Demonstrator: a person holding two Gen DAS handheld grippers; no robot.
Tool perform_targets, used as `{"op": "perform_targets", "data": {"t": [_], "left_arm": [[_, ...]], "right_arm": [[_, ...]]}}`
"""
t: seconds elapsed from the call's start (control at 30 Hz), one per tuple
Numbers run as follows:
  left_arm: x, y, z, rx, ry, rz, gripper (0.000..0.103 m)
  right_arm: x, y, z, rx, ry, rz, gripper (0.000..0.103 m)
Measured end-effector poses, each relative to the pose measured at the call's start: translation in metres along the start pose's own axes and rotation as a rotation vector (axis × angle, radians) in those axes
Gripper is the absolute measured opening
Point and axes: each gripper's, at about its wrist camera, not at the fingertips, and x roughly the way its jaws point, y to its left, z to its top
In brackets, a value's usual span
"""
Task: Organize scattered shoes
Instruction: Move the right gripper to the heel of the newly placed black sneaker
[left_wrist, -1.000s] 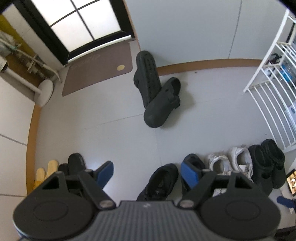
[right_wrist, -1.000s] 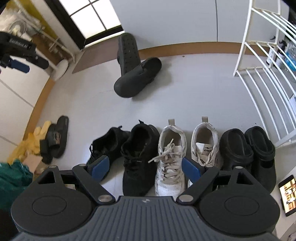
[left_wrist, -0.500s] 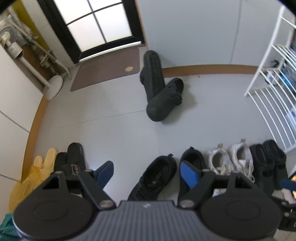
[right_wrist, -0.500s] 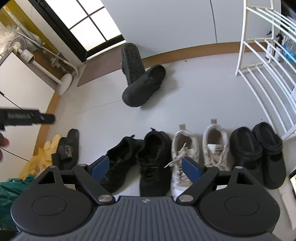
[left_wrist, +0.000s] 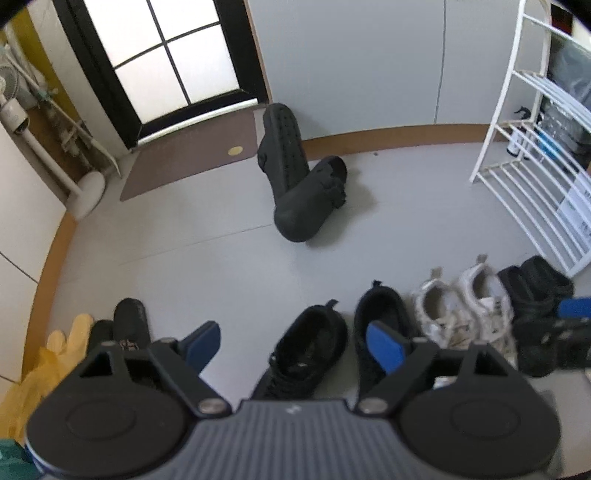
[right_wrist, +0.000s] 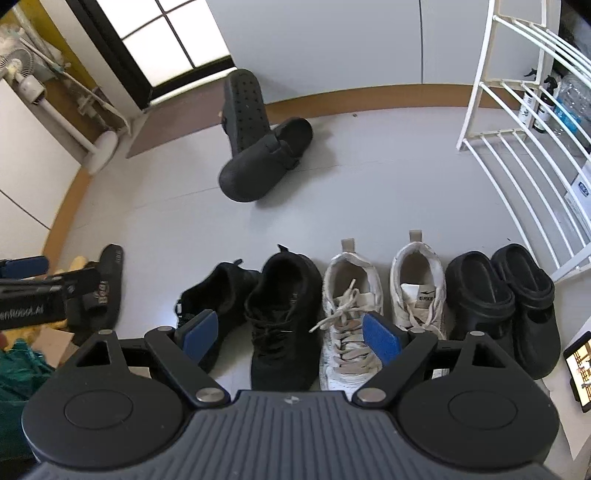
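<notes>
We hold our left gripper (left_wrist: 293, 341) over the grey floor (left_wrist: 207, 236); its jaws are opening and nothing sits between the blue pads. Our right gripper (right_wrist: 291, 334) hangs over the near row with jaws wide apart and empty. That row runs left to right: 2 black lace-up sneakers (right_wrist: 280, 302), 2 white lace-up sneakers (right_wrist: 351, 295) and 2 black rubber clogs (right_wrist: 498, 291), side by side near the white wire rack (right_wrist: 517, 147). Far across the floor, 2 dark grey clogs (right_wrist: 258, 162) lie apart from the row, 1 tipped sole-up against the other. At near left, black slide sandals (right_wrist: 107, 280) lie beside something yellow (left_wrist: 55, 343).
</notes>
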Motion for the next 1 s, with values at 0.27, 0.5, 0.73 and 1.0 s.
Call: {"op": "perform_targets", "data": {"t": [0.27, 0.5, 0.73, 1.0], "left_arm": [[0.032, 0.015, -0.013, -0.132, 0.064, -0.057, 0.091], [0.048, 0.001, -0.021, -0.089, 0.131, -0.101, 0.091], [0.044, 0.003, -0.021, -0.113, 0.152, -0.136, 0.091], [0.044, 0.01, -0.017, -0.1, 0.135, -0.095, 0.091]], "right_arm": [[0.008, 0.009, 0.007, -0.087, -0.011, -0.045, 0.089], [0.015, 0.032, -0.004, -0.097, 0.004, -0.027, 0.089], [0.023, 0.052, 0.002, -0.126, -0.009, 0.003, 0.089], [0.023, 0.057, 0.012, -0.134, -0.012, 0.015, 0.089]]}}
